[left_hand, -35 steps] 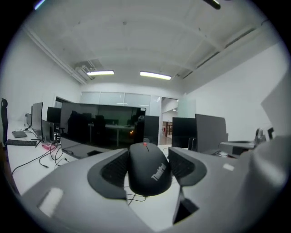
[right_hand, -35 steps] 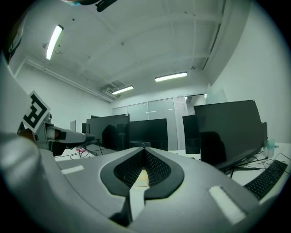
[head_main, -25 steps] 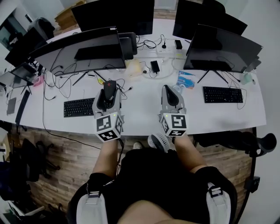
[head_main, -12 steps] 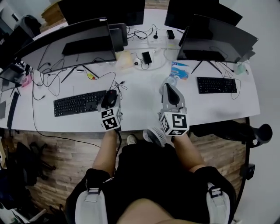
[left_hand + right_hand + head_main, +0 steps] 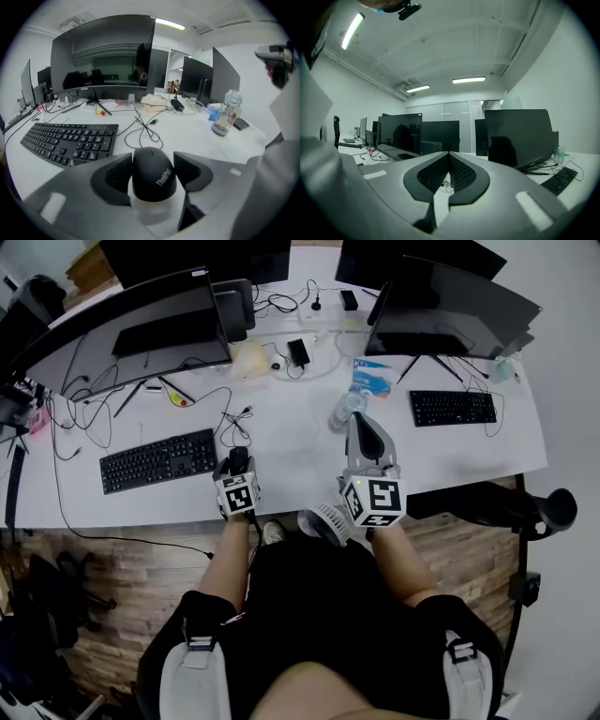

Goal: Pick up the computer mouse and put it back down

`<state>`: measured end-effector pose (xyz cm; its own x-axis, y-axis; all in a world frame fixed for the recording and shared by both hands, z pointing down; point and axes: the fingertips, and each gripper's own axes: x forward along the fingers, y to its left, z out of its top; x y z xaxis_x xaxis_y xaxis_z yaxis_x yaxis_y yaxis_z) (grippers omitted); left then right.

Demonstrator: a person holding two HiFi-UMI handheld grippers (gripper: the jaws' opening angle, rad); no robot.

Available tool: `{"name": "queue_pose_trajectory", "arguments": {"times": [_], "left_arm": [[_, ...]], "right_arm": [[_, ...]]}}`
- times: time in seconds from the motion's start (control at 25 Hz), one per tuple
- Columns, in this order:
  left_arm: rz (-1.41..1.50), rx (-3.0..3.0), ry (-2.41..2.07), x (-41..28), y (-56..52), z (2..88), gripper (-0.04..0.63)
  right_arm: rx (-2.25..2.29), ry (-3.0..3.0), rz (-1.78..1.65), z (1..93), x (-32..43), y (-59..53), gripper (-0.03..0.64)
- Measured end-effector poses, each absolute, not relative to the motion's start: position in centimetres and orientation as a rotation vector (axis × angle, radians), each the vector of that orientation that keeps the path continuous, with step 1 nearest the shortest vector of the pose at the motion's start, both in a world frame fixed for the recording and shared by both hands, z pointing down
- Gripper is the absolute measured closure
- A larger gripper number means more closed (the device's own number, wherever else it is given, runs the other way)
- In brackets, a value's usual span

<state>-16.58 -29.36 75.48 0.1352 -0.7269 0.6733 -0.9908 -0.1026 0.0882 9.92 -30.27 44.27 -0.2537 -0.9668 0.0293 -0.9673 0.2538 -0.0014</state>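
A black computer mouse (image 5: 152, 173) with a red scroll wheel sits between the jaws of my left gripper (image 5: 152, 161), which is shut on its sides. In the head view this left gripper (image 5: 237, 468) is low over the white desk (image 5: 291, 451) near its front edge, just right of a black keyboard (image 5: 159, 460), with the mouse (image 5: 238, 458) at its tip. Whether the mouse rests on the desk cannot be told. My right gripper (image 5: 358, 420) hovers above the desk's middle. Its jaws (image 5: 449, 154) are pressed together and hold nothing.
Loose cables (image 5: 145, 129) lie ahead of the mouse, and the keyboard (image 5: 70, 140) is to its left. A clear water bottle (image 5: 345, 409) stands by the right gripper. Monitors (image 5: 131, 320) line the back, a second keyboard (image 5: 453, 408) lies right, and a small fan (image 5: 328, 519) is at the desk edge.
My left gripper has dropped from well above the desk to low over it, carrying the mouse. The right gripper has stayed about where it was, still shut.
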Motion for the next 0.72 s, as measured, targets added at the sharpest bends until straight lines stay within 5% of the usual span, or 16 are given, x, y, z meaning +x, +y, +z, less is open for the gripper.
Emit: {"name": "queue_pose_trajectory", "arguments": {"times": [0.2, 0.4, 0.52, 0.6, 0.72], "left_arm": [[0.706, 1.911, -1.645, -16.1, -28.9, 74.3, 0.268], [0.492, 2.074, -1.856, -17.3, -31.0, 64.1, 0.272], [0.273, 2.164, -2.046, -18.9, -31.4, 53.9, 0.468], [0.198, 2.200, -2.136, -19.3, -31.0, 47.8, 0.541], [0.127, 2.211, -2.186, -19.7, -29.9, 42.3, 0.541]], "right_arm": [[1.901, -2.478, 0.022, 44.0, 9.9, -30.3, 0.620], [1.885, -2.541, 0.005, 42.8, 8.8, -30.8, 0.619], [1.864, -2.623, 0.001, 41.5, 7.6, -31.0, 0.620], [1.853, -2.678, -0.003, 40.5, 6.7, -31.1, 0.620], [1.805, -2.727, -0.042, 39.2, 5.2, -31.3, 0.620]]}}
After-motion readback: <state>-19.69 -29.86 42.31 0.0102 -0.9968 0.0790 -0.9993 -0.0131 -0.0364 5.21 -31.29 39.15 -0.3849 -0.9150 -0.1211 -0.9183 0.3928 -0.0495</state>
